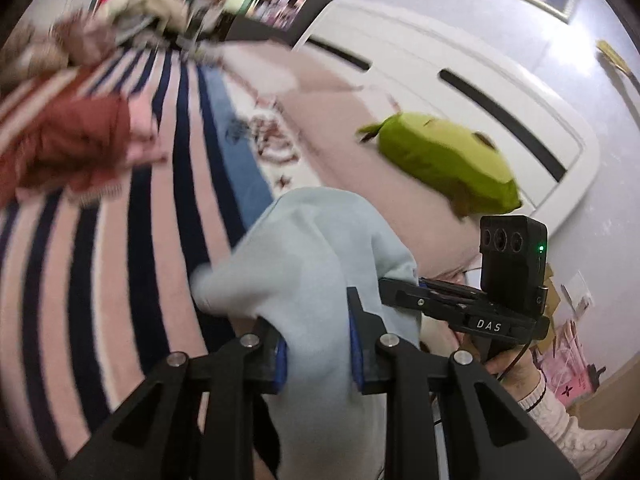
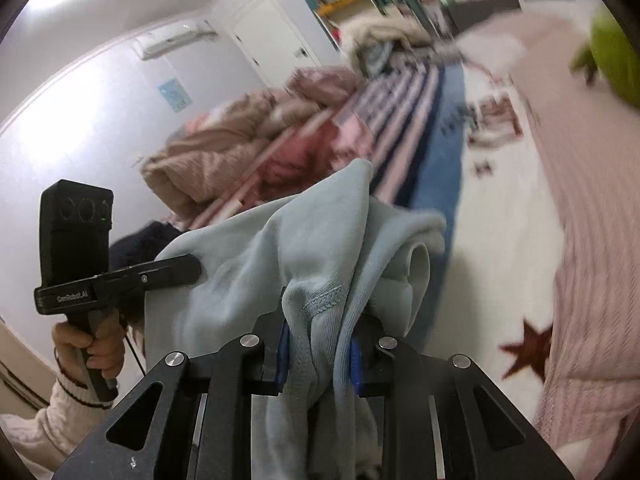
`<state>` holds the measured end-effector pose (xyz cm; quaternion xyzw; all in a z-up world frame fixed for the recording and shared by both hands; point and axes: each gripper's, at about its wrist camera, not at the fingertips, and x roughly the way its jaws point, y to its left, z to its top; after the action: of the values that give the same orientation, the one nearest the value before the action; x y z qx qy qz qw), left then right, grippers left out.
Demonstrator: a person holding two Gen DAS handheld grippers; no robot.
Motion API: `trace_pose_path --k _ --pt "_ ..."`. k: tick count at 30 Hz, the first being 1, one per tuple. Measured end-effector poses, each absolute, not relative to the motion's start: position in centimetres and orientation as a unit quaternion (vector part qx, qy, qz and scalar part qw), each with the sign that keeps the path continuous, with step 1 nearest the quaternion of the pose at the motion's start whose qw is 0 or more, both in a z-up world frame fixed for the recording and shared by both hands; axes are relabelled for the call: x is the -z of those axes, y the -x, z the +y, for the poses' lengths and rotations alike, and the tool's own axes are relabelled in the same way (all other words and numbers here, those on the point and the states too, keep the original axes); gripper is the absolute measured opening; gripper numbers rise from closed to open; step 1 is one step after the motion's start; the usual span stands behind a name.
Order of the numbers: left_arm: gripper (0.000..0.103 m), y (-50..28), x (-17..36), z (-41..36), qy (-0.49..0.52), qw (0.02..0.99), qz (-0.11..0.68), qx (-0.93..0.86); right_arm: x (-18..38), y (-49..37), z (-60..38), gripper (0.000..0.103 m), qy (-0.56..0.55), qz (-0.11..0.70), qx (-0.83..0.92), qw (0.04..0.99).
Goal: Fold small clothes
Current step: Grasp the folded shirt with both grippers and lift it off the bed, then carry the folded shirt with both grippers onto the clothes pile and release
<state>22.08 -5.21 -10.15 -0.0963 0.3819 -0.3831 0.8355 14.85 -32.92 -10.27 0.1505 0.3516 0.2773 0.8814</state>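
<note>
Left gripper (image 1: 318, 354) and right gripper (image 2: 318, 354) each clamp bunched fabric of the pale blue garment (image 2: 320, 240), held up above the striped blanket (image 1: 120, 240); no fold visible yet, so folding looks barely begun.

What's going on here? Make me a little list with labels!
Held thing: pale blue garment
Left gripper: shut on the garment
Right gripper: shut on the garment, at a stitched edge
Garment state: bunched, lifted off the bed
Underneath: striped bedcover
Nearby: green plush toy, red clothing
</note>
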Motion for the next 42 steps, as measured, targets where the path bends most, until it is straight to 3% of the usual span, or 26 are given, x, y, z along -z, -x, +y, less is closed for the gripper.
trace_pose_path --k 12,20,27,33,42 --pt "0.02 -15.5 -4.6 4.9 0.046 0.908 0.268 0.32 -3.4 -12.2 -20.6 0.017 -0.083 0.224 -0.352 0.905" --pt "0.02 -11.0 -10.1 16.6 0.033 0.948 0.242 0.203 -6.5 -13.2 -8.8 0.017 -0.062 0.207 -0.434 0.874" --pt "0.02 -9.6 -9.1 26.7 0.059 0.956 0.26 0.123 -5.6 -15.1 2.0 0.017 -0.033 0.252 -0.48 0.84" --pt "0.021 -13.1 -3.3 33.6 0.108 0.938 0.318 0.081 -1.5 -18.6 7.9 0.017 0.006 0.321 -0.468 0.823" --pt "0.023 -18.2 3.1 38.0 0.14 0.919 0.366 0.051 2.1 -22.4 11.2 0.017 0.028 0.381 -0.431 0.818"
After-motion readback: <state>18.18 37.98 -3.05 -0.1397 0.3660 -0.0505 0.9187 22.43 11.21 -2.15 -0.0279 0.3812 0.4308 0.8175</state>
